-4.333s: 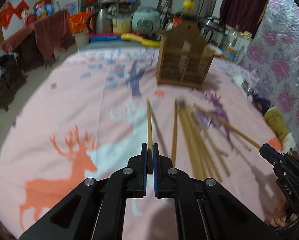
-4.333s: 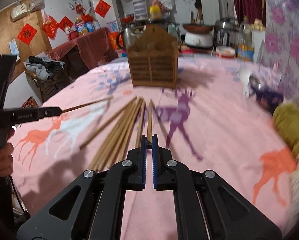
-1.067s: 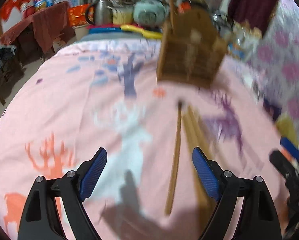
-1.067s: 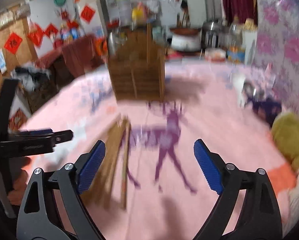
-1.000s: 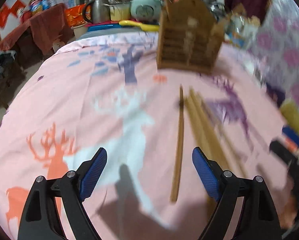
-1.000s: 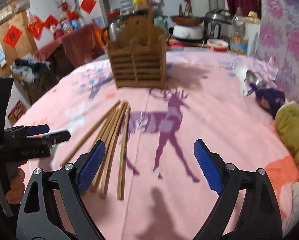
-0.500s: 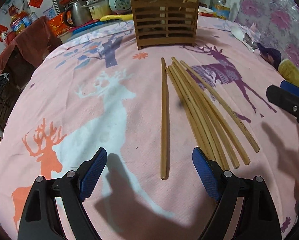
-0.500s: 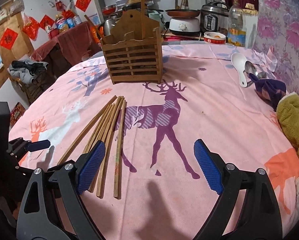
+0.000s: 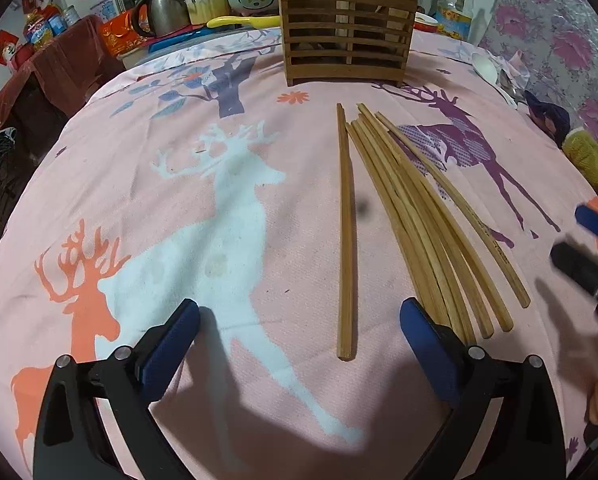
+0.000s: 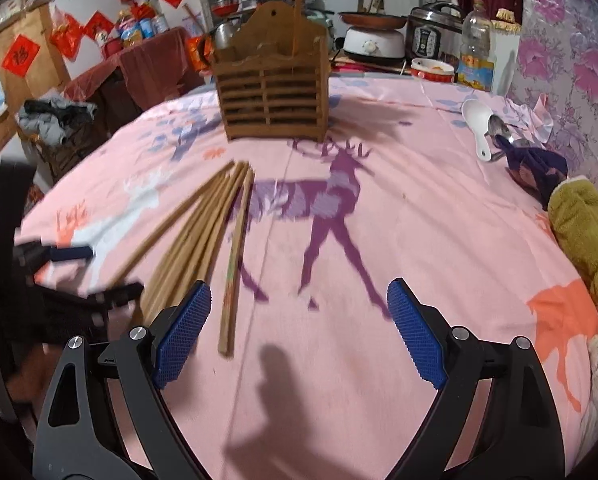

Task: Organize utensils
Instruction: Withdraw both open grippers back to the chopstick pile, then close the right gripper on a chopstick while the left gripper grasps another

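The left tongs (image 9: 299, 344) hang over the surface (image 9: 159, 200), which is covered with a pink cloth printed with deer; their blue pads are spread wide, having just opened further, and nothing is pinched between them. A single chopstick (image 9: 345, 236) lies flat on the cloth in the gap ahead of these pads, pointing away toward the wooden holder (image 9: 345, 44), its near end just ahead of the pads and touching neither. Just to its right lies a fanned bundle of chopsticks (image 9: 431, 232), close together at the far end and spreading toward the near end, with the right pad of the left tongs over the bundle's near ends. The holder stands upright at the far side of the cloth, with one chopstick leaning out of its right part. The right tongs (image 10: 299, 332) are also spread wide and hold nothing; a lone chopstick with a patterned near end (image 10: 235, 264) lies just ahead of their left pad, beside the bundle. From the right wrist view the left tongs appear blurred at the left edge. A white spoon (image 10: 477, 124) and a metal spoon (image 10: 499, 126) rest near a dark cloth (image 10: 539, 168) and an olive towel (image 10: 583, 228) at the right edge of the surface.
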### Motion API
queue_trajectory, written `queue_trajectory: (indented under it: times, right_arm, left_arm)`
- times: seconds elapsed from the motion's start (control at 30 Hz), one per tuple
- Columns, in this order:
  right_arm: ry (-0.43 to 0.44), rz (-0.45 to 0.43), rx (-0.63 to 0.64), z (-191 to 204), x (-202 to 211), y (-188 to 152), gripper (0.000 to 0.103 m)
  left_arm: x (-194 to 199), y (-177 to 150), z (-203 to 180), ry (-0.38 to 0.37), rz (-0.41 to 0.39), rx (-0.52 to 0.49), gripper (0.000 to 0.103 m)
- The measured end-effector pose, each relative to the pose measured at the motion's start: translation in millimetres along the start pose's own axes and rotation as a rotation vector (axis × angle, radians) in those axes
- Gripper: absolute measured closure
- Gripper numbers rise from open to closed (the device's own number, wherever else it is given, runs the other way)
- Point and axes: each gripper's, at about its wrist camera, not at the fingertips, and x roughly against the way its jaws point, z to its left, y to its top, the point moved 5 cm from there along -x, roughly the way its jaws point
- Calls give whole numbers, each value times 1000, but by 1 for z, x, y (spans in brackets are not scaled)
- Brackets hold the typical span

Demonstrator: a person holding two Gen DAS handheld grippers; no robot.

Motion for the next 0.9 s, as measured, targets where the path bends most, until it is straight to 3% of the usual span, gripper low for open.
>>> queue_trajectory:
  times: [0.17,0.43,0.57,0.67,0.8,0.9]
  right_arm:
    - [35,25,50,11,-2,-8,28]
    - [66,74,148,32,-9,-17,56]
    - [81,112,166,37,-15,-20,63]
    - [89,125,156,36,-18,-21,65]
    - [81,122,110,27,-18,-19,86]
    - [86,123,76,21,-19,-18,89]
  left_arm:
    - [1,0,5,14,-1,25,5]
    - [0,-1,6,39,-6,30,4]
    - [0,-2,8,34,-12,33,4]
    - [0,-2,8,33,-15,34,4]
    - [0,-2,8,31,-13,34,4]
    - [0,-2,8,28,-9,34,4]
